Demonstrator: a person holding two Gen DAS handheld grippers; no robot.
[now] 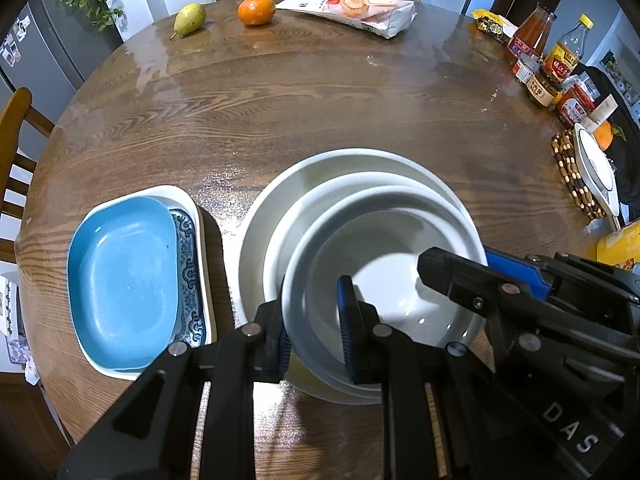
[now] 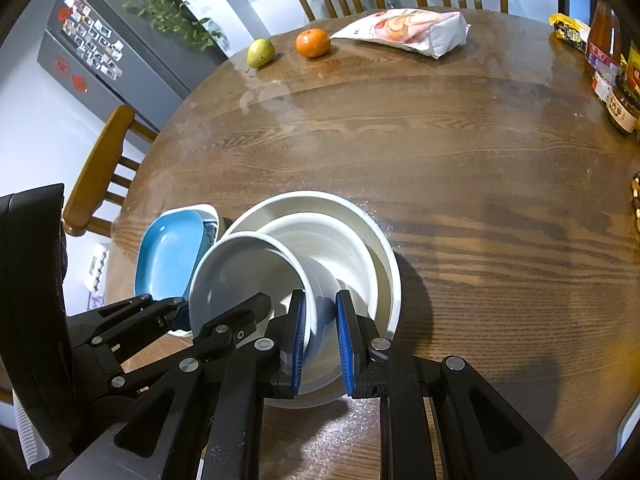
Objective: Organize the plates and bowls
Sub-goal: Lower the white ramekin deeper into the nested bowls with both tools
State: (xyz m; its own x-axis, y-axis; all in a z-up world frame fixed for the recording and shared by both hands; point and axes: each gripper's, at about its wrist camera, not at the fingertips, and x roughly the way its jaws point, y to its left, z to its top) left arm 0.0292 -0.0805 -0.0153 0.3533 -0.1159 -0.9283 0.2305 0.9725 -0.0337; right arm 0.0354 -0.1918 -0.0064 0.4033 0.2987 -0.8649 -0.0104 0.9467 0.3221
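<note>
A small white bowl (image 1: 384,280) sits tilted inside a middle white bowl (image 1: 304,216), which rests in a large white bowl (image 1: 276,184) on the wooden table. My left gripper (image 1: 316,328) has its pads across the small bowl's near rim. My right gripper (image 2: 322,340) has its pads on either side of the small bowl's wall (image 2: 320,280); a thin gap shows at the right pad. The right gripper also shows in the left wrist view (image 1: 480,276). A blue dish (image 1: 124,276) lies on a blue-patterned white plate (image 1: 192,264) to the left.
At the far edge lie a pear (image 1: 190,18), an orange (image 1: 256,10) and a snack bag (image 1: 360,6). Bottles and jars (image 1: 552,68) stand at the right, with a white plate (image 1: 596,164) on a beaded mat. Chairs ring the table (image 1: 320,100).
</note>
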